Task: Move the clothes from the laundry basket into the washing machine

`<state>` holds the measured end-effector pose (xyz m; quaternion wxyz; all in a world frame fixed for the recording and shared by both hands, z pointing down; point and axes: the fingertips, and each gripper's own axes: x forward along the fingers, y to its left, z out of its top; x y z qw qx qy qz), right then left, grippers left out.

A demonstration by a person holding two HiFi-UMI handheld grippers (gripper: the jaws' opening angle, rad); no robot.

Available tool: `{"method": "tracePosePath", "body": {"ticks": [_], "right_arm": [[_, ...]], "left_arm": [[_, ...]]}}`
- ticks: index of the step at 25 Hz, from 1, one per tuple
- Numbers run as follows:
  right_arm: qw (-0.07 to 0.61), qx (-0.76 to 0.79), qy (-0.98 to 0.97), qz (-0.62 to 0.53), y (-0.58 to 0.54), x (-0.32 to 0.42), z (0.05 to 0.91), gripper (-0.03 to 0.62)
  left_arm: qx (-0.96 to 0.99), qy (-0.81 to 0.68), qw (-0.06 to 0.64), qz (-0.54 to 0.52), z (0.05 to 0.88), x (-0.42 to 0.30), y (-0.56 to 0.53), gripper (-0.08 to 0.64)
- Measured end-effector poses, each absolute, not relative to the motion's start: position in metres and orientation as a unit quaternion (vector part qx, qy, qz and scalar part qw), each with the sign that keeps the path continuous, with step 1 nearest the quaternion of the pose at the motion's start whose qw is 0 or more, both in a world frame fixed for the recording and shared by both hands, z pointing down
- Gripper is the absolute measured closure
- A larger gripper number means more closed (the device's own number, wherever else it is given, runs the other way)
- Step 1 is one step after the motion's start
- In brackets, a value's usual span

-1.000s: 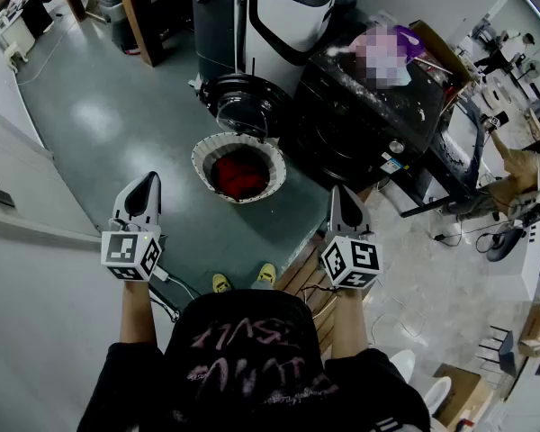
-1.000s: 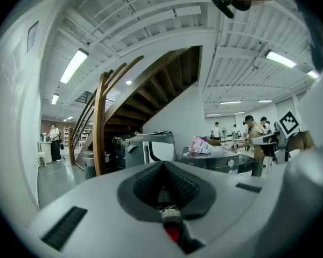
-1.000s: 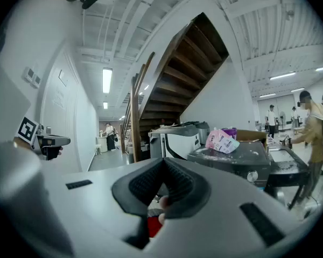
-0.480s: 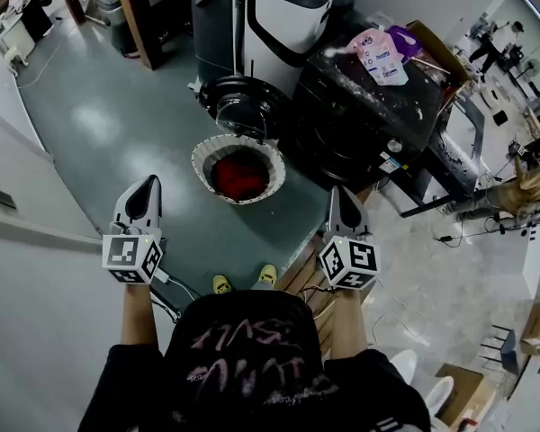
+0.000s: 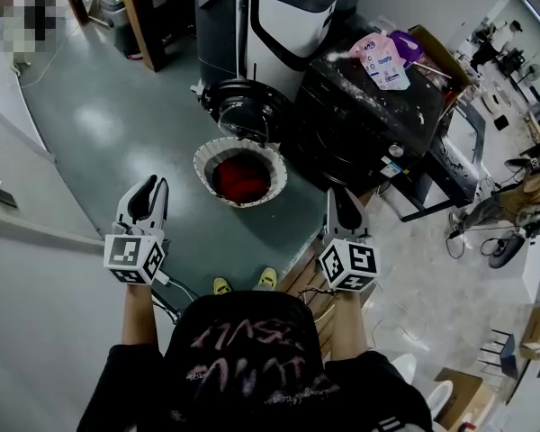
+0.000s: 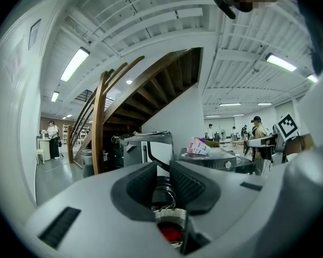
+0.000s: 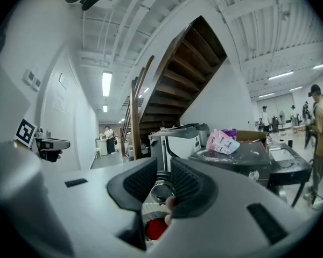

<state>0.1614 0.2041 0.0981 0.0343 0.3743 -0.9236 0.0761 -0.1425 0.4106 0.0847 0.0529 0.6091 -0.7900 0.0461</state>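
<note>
The red clothes lie bundled inside the round white ribbed laundry basket, which stands on the green floor ahead of and below both pairs of jaws, about midway between them; nothing appears to have been lifted out yet. The grey left gripper is held nearly level, to the left of the basket and well short of it. Its jaws have just been opening and stand a little apart. Nothing is caught between the ribbed pads, and the basket and red cloth are seen through the gap, far beyond the tips. The grey right gripper is held the same way to the right of the basket. Its jaws have likewise just been opening, are parted slightly and hold nothing. The black front-loading washing machine stands farther ahead of the right jaws, and its round door is swung open just behind the basket. The step in hand is judged to be the readying for a first grab. For the next move, one gripper would need to be tipped downward and lowered into the basket, its jaws spread wider and then closed on a fold of the cloth. The bundle would then be carried towards the drum opening, which cannot be made out clearly from here.
</note>
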Motion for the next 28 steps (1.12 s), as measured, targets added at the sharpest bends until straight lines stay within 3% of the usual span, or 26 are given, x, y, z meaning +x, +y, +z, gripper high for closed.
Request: {"method": "tracePosePath", "body": {"ticks": [5, 12, 28], "right_arm": [[0.041, 0.363, -0.928, 0.080, 0.207, 0.155, 0.102, 0.412], [0.041, 0.347, -0.933, 0.085, 0.216, 0.148, 0.105, 0.311], [0.043, 0.349, -0.932, 0.094, 0.243, 0.124, 0.109, 0.308]], "left_arm": [[0.613, -0.787, 0.056, 0.041, 0.085, -0.144, 0.411, 0.407], [0.616, -0.784, 0.062, 0.041, 0.089, -0.143, 0.417, 0.350], [0.629, -0.773, 0.075, 0.021, 0.098, -0.159, 0.442, 0.350]]}}
